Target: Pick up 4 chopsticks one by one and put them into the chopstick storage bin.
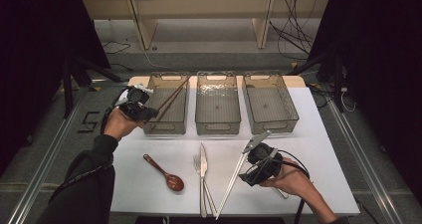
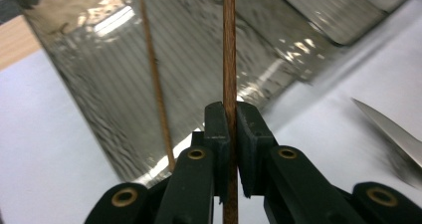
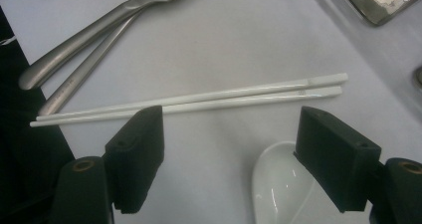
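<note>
Left gripper view, left gripper (image 2: 232, 134) clamped on thin brown wooden chopstick (image 2: 229, 50), right gripper (image 3: 231, 149) wide above white chopsticks (image 3: 199, 100).

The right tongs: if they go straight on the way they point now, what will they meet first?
The right tongs, open, point down at the table. Straight ahead lies the pair of white chopsticks, so they would probably meet those first. The white spoon lies nearer, under the right jaw; depth is unclear.
</note>
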### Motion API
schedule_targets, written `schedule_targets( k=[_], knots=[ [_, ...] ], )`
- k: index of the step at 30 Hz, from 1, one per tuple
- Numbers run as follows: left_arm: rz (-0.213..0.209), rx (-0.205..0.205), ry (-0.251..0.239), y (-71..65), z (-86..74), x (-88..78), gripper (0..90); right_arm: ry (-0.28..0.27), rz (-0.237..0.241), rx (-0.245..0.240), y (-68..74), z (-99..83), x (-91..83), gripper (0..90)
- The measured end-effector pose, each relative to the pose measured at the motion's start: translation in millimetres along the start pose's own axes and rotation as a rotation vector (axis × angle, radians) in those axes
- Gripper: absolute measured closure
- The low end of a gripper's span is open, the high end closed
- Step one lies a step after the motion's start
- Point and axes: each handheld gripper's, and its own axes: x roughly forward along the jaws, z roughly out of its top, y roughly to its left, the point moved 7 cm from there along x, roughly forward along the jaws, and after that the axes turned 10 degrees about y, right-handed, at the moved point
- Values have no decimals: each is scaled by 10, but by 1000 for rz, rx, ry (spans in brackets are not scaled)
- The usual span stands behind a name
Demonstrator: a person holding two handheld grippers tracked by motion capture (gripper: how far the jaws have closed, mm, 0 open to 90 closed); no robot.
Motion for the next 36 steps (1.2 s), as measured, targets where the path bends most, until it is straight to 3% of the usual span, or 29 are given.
schedule_targets(
  k=[9, 16, 26, 30, 32, 36],
  knots=[
    [23, -68, -7, 232, 192, 152, 837, 3, 11, -7, 25, 8, 18, 275],
    [38, -101, -5, 373, 239, 284, 837, -3, 13, -8, 21, 3, -2, 270],
    [36, -130, 10, 418, 237, 463, 827, -9, 16, -7, 28, 10, -8, 270],
    [24, -133, 16, 381, 226, 452, 642, -7, 17, -7, 17, 3, -20, 270],
    [23, -144, 9, 363, 228, 390, 535, -10, 15, -6, 7, 1, -24, 270],
    [6, -129, -11, 255, 196, 228, 403, -11, 11, 6, -10, 0, -38, 270]
  ],
)
